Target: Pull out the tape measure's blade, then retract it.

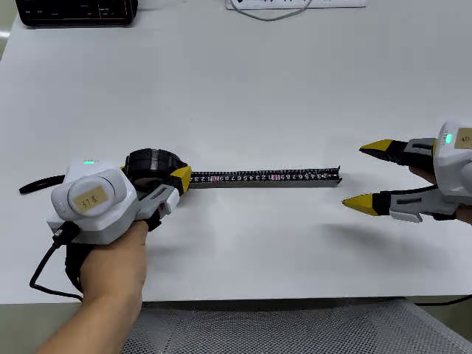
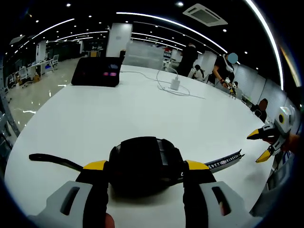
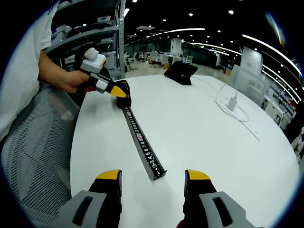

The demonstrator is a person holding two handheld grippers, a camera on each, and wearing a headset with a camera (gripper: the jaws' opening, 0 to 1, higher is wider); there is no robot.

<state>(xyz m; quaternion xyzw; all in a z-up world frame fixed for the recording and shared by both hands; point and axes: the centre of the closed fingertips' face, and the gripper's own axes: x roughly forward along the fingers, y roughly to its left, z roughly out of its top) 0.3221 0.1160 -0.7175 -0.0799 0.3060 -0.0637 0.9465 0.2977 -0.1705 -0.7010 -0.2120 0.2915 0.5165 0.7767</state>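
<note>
A black tape measure (image 1: 153, 169) lies on the white table (image 1: 251, 96), and my left gripper (image 1: 173, 183) is shut on its case (image 2: 146, 163). Its dark blade (image 1: 265, 177) lies flat on the table, running right to an end hook (image 1: 338, 174). My right gripper (image 1: 369, 175) hovers open just right of that hook, with nothing between its yellow-tipped fingers. In the right gripper view the blade (image 3: 142, 142) ends at the hook (image 3: 159, 175) just ahead of the open gripper (image 3: 153, 178). A black wrist strap (image 1: 40, 184) trails left from the case.
A black device (image 1: 77, 10) sits at the far left edge of the table. A white charger with a cable (image 1: 295, 6) lies at the far middle. The table's near edge (image 1: 295, 301) runs in front of a mesh chair seat (image 1: 295, 328).
</note>
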